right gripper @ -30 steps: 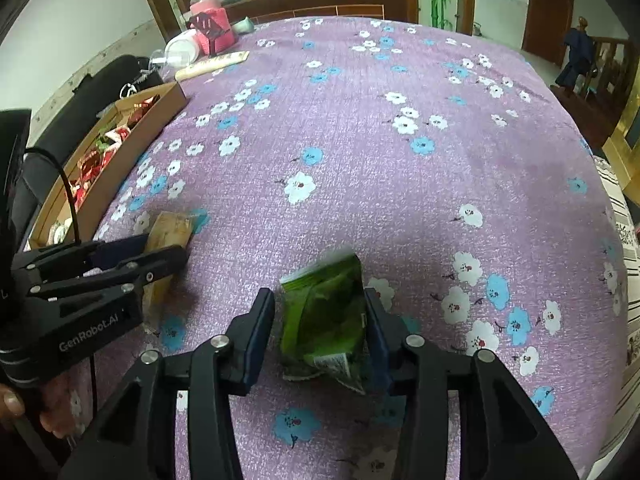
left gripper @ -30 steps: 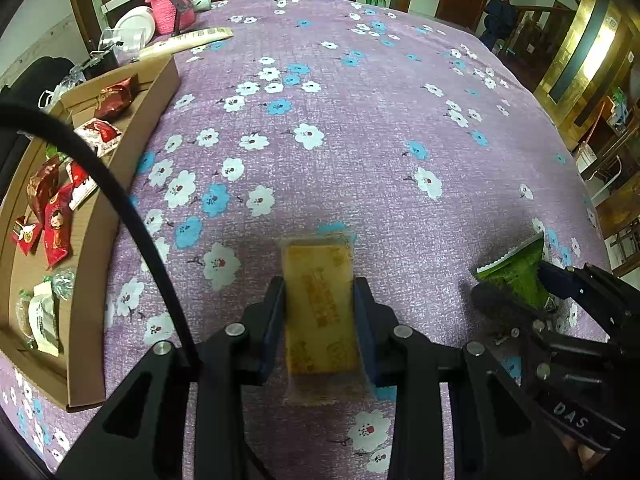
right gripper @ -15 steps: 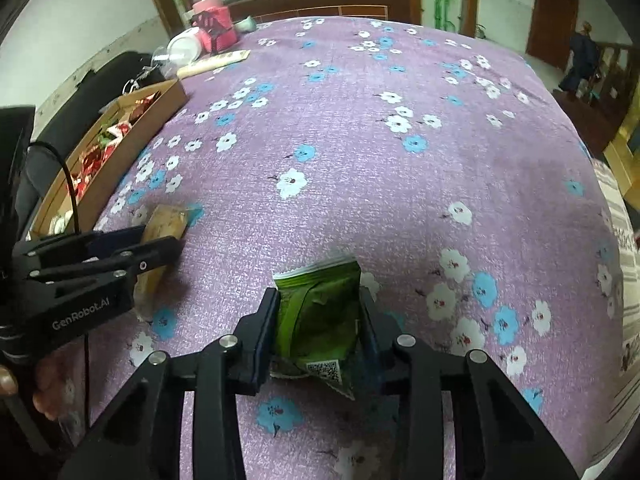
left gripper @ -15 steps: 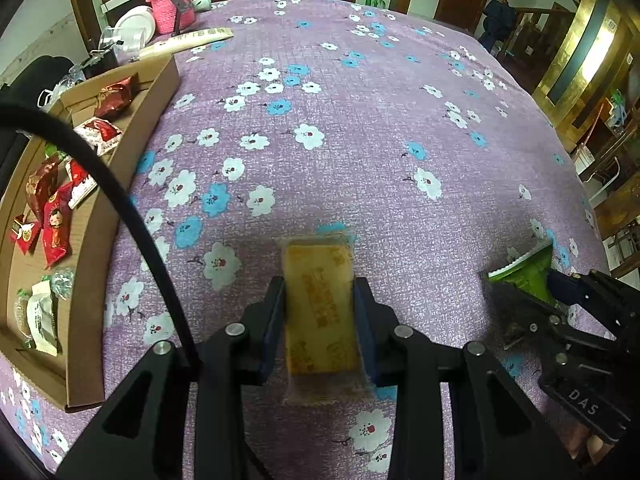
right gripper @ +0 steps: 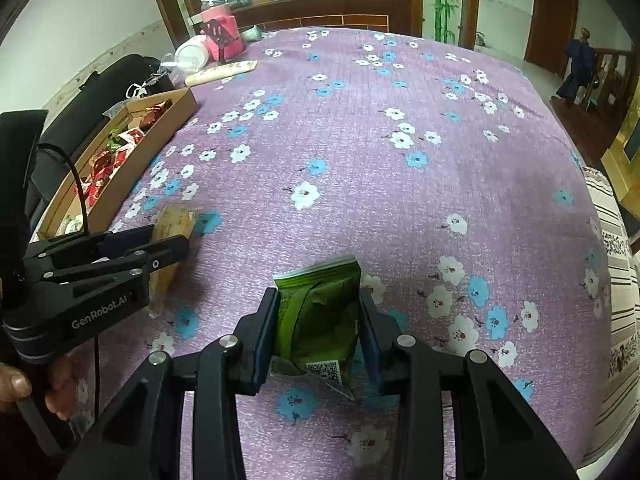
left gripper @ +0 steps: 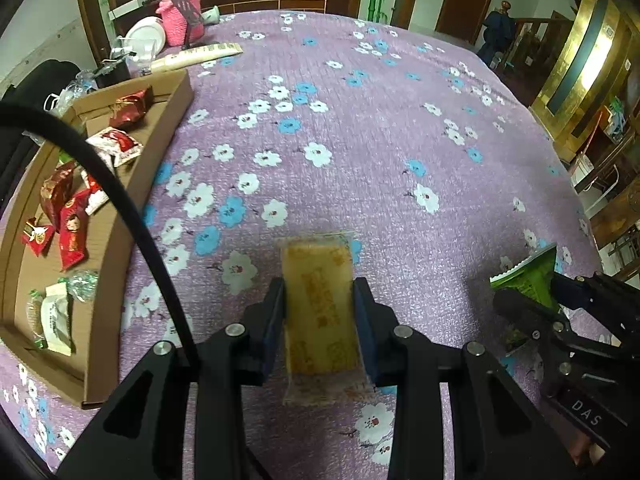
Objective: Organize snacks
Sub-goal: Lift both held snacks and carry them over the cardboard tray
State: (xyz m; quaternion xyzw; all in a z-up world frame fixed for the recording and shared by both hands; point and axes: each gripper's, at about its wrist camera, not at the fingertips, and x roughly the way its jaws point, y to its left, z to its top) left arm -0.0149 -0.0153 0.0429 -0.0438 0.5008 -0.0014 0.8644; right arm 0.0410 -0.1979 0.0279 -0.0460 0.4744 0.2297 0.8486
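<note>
The left gripper (left gripper: pixel 319 312) reaches forward low over the purple flowered tablecloth (left gripper: pixel 360 128), its two fingers nearly level and pointing to the far side of the table. It is closed on a yellow wafer packet (left gripper: pixel 320 312), with one pad pressed on each long side. The long axis of the packet runs near to far, in line with the fingers; its far end sticks out past the fingertips and its near end lies back between the finger bases. I cannot tell if the packet touches the cloth.

The right gripper (right gripper: pixel 318 328) is posed in the same way, to the right of the left one and near it. It grips a green snack bag (right gripper: pixel 316 320) between its pads. The bag is crumpled, its sealed far edge pointing away and a little up, and its near end with a QR code lies close to the finger bases.

To the far left stands a cardboard tray (left gripper: pixel 120 240), well apart from both packets. It holds red-wrapped candies (left gripper: pixel 72 232) and a white wrapped snack (left gripper: pixel 56 320).
</note>
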